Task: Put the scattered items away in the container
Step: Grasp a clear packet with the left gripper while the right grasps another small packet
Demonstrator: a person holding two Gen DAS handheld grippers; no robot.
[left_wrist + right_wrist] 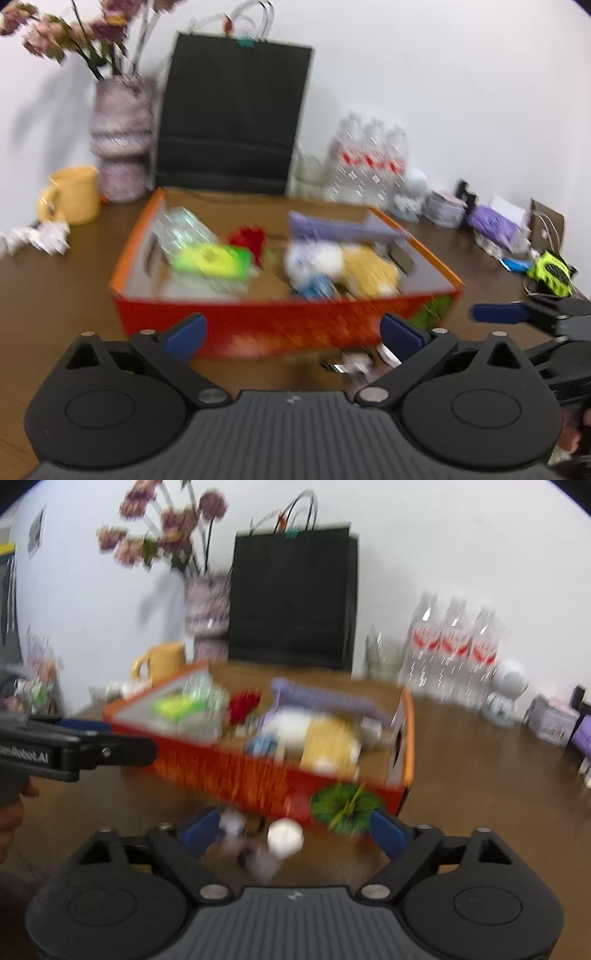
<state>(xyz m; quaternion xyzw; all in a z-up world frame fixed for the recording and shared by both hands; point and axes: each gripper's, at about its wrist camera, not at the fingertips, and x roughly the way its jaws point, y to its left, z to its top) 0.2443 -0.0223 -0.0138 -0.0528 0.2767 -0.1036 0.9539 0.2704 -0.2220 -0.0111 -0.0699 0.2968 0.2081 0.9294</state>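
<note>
An orange-red cardboard box [288, 325] sits mid-table and holds several items: a green-yellow pack, a red thing, white and yellow soft items. It also shows in the right wrist view [236, 775]. My left gripper [291, 332] is open and empty in front of the box's near wall. My right gripper [293, 832] is open; a small white round item [285, 837] and blurred small bits [255, 856] lie on the table between its fingers. These bits show in the left wrist view [354, 363]. The right gripper appears at the left view's right edge [517, 314].
A black paper bag [232, 114], a flower vase [122, 136], a yellow mug [72, 195] and water bottles [369, 158] stand behind the box. Crumpled paper [37, 238] lies at left. A neon-green toy car [552, 273] and purple packs [495, 223] lie at right.
</note>
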